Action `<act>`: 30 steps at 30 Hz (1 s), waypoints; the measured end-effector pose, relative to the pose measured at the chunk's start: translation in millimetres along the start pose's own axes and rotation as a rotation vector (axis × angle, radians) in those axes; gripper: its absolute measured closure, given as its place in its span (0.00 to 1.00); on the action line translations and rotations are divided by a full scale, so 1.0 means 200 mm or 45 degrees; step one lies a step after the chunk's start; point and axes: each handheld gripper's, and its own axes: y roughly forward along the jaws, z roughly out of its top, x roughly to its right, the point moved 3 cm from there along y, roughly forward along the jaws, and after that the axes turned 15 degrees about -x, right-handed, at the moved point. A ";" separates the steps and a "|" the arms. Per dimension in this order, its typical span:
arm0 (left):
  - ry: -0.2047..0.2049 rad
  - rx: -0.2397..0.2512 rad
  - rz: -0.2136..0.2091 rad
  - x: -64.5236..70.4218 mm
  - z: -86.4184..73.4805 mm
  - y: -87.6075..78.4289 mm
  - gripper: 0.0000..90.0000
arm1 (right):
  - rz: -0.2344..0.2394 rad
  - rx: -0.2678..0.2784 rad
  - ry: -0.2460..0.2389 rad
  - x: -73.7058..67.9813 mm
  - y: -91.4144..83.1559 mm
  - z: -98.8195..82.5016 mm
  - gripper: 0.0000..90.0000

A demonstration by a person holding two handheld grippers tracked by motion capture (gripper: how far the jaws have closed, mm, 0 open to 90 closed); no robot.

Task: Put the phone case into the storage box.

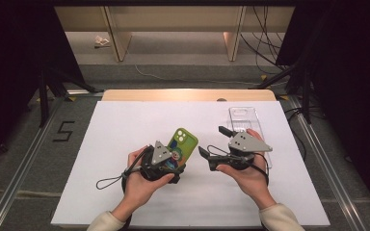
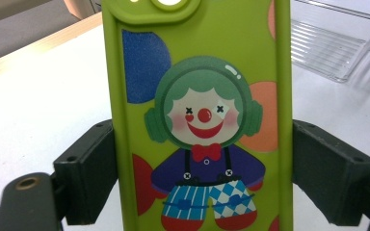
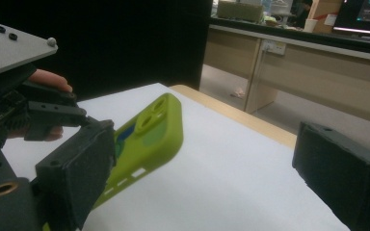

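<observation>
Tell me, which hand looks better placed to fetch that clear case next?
The right, probably. The right gripper is open and empty, and the clear case lies just beyond that hand. The left gripper is shut on the green phone case.

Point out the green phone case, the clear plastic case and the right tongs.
green phone case [image 2: 204, 115], left gripper view, on the clown's nose printed on its back.
clear plastic case [image 1: 243, 117], high view, on its far end.
right tongs [image 1: 214, 140], high view, midway between the open tips.

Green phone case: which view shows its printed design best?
The left gripper view: the green phone case faces the camera, clown print sharp. The right gripper view shows its edge; the high view shows it small.
</observation>
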 end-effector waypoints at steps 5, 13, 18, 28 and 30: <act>0.018 -0.004 -0.013 0.03 0.00 0.01 0.17 | 0.009 -0.006 -0.003 -0.01 0.02 0.00 0.10; 0.048 -0.001 -0.031 0.08 0.01 0.03 0.17 | 0.019 -0.019 -0.005 -0.02 0.05 0.01 0.10; 0.064 0.006 -0.039 0.11 0.01 0.03 0.17 | 0.024 -0.031 0.003 -0.03 0.07 0.01 0.10; 0.095 0.007 -0.061 0.17 0.01 0.04 0.17 | 0.039 -0.053 0.016 -0.04 0.11 0.01 0.11; 0.101 0.010 -0.064 0.18 0.01 0.03 0.17 | 0.044 -0.064 0.024 -0.04 0.12 0.01 0.11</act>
